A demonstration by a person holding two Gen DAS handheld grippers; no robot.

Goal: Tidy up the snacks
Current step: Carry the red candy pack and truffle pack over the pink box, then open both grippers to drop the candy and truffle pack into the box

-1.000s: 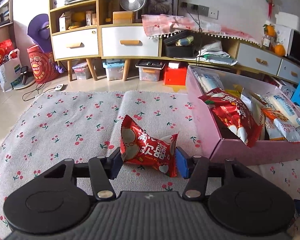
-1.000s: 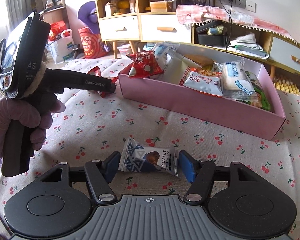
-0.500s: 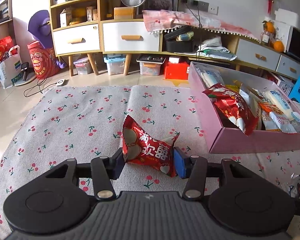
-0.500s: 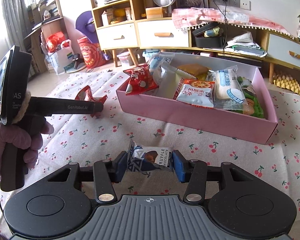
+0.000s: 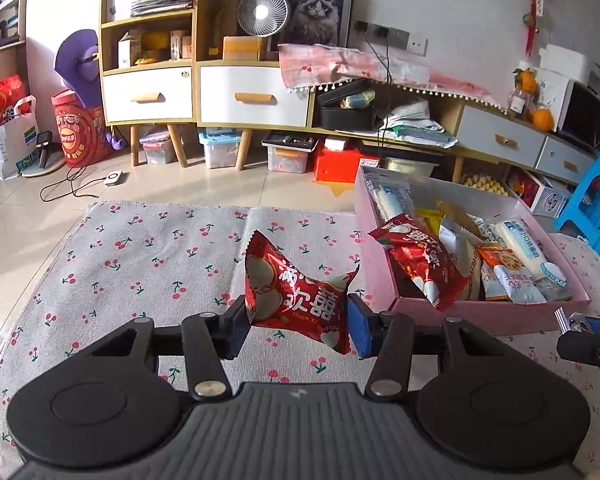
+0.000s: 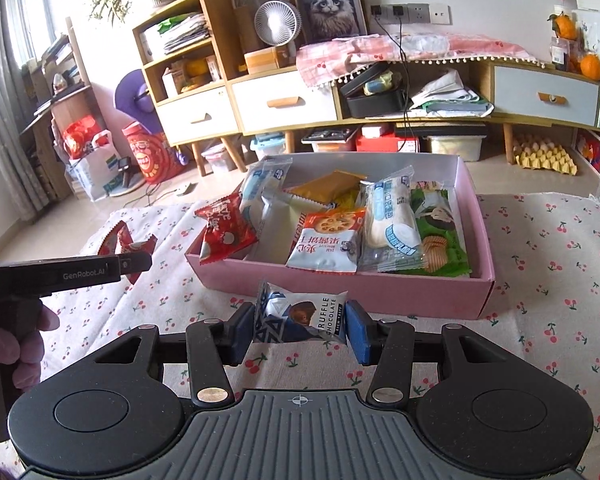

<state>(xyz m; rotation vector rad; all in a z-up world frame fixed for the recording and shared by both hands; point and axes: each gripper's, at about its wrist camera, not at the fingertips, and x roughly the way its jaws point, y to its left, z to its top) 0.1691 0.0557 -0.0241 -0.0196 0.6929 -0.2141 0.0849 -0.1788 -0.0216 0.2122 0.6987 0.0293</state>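
Snacks are being sorted into the pink box [image 5: 452,312], and both grippers carry one. Seen from the left wrist, the left gripper [image 5: 298,316] is squeezed on a red snack bag [image 5: 296,292], one pad on each side of it. The bag hangs above the cherry cloth [image 5: 140,264], just left of the pink box and lower than its near corner in the picture. Another red bag [image 5: 420,264] pokes out over the box's near wall. The red snack bag looks puffy and light, with crinkly, shiny foil that could slip, so the best hold is across its fat middle, not the thin flat ends. Seen from the right wrist, the right gripper [image 6: 300,326] has just been closing, and its pads now pinch a truffle chocolate pack [image 6: 300,316] at its two short ends. The pack sits in front of the box's near wall [image 6: 380,292], lifted off the cloth. It looks small, light and a bit soft, and the ends are bent from the squeeze. The left gripper shows to the left of the box, with the person's gloved hand [image 6: 16,344] on its handle.
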